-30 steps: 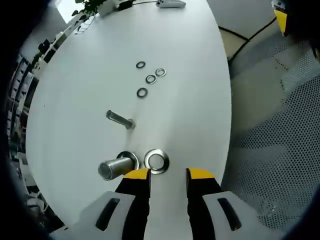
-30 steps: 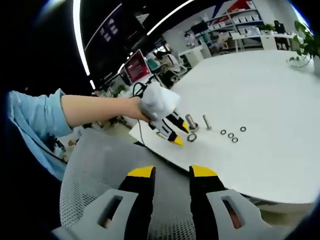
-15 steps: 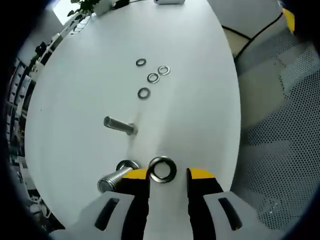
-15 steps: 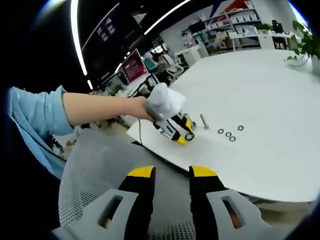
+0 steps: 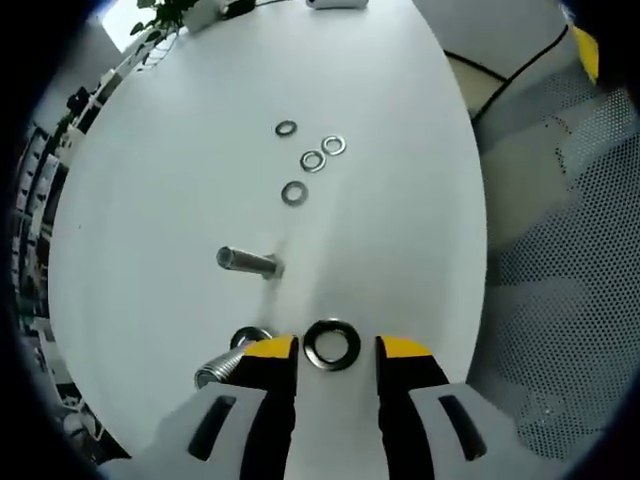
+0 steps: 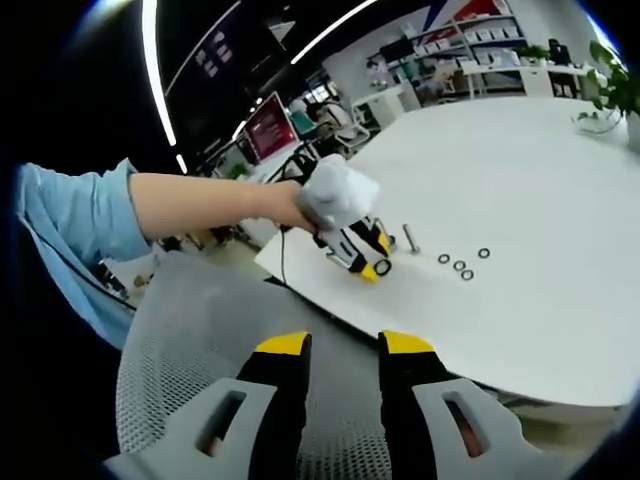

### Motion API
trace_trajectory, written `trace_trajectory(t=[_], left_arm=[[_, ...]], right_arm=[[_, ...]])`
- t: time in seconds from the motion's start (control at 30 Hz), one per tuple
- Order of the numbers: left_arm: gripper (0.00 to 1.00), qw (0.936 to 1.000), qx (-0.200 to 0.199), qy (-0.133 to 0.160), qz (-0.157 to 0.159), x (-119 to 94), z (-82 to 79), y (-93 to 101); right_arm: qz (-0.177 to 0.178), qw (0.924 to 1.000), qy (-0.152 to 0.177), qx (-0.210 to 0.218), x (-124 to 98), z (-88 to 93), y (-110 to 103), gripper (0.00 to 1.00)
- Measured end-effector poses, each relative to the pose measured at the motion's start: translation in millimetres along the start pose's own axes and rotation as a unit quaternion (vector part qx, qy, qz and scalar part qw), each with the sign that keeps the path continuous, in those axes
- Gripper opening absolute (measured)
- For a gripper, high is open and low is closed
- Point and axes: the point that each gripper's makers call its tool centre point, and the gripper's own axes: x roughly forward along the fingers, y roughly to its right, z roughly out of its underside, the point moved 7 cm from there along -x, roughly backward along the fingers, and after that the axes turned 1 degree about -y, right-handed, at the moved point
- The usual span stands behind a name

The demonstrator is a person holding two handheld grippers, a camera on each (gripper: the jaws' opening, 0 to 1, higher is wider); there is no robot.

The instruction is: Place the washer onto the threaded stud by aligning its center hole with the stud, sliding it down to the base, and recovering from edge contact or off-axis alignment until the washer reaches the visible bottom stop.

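A dark steel washer (image 5: 332, 343) lies on the white table (image 5: 400, 200), between the yellow tips of my left gripper (image 5: 337, 348). The jaws stand apart, wider than the washer, with small gaps on both sides. The threaded stud (image 5: 218, 370) rises from its round base (image 5: 250, 335), just left of the left jaw and partly hidden behind it. In the right gripper view, a hand holds the left gripper (image 6: 372, 268) down at the table edge, with the washer (image 6: 383, 267) at its tips. My right gripper (image 6: 345, 345) is open and empty above a mesh chair.
A second, thinner bolt (image 5: 248, 262) stands beyond the stud, and several small washers (image 5: 313, 160) lie farther out. The table edge curves off to the right above a grey mesh chair (image 5: 560, 250). A person's sleeved arm (image 6: 200, 205) reaches in from the left. A plant (image 6: 615, 90) stands far off.
The left gripper view has moved forward: the washer, earlier just ahead of the tips, now sits between them. The stud has slipped partly behind the left jaw. The jaw gap looks unchanged.
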Motion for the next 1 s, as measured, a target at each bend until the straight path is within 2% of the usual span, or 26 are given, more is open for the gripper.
trace_trajectory(t=[0.03,0.2,0.37,0.57,0.6,0.63,0.8,1.0], left_arm=[[0.3,0.9999,0.006,-0.009,0.0,1.6,2.1,0.7],[0.3,0.9999,-0.005,-0.007,0.007,0.7,0.7,-0.7],[0.3,0.9997,0.017,-0.013,0.012,0.7,0.9,-1.6],[0.29,0.9997,0.014,-0.017,0.01,0.8,0.7,-1.2],[0.28,0.9997,0.014,-0.018,0.01,0.9,0.8,-0.9],[0.21,0.9996,0.014,-0.023,0.006,0.7,1.7,-1.4],[0.21,0.9996,0.014,-0.023,0.007,0.0,4.2,-3.1],[0.2,0.9993,0.027,-0.023,-0.007,-0.5,2.9,-0.7]], right_arm=[[0.0,1.0,-0.001,0.0,-0.1,0.1,0.2,0.29],[-0.001,1.0,0.002,0.001,-0.6,0.0,0.5,0.29],[-0.001,1.0,0.004,0.001,-0.9,-0.2,0.4,0.29],[-0.001,1.0,0.006,0.002,-1.2,0.2,0.1,0.29],[-0.001,1.0,0.006,0.002,-1.2,0.2,0.1,0.29],[0.0,1.0,0.007,0.002,-1.2,0.1,0.1,0.29],[0.0,1.0,0.007,0.003,-1.2,0.1,0.2,0.29],[0.001,0.9999,0.011,0.004,-1.7,-0.3,0.2,0.29]])
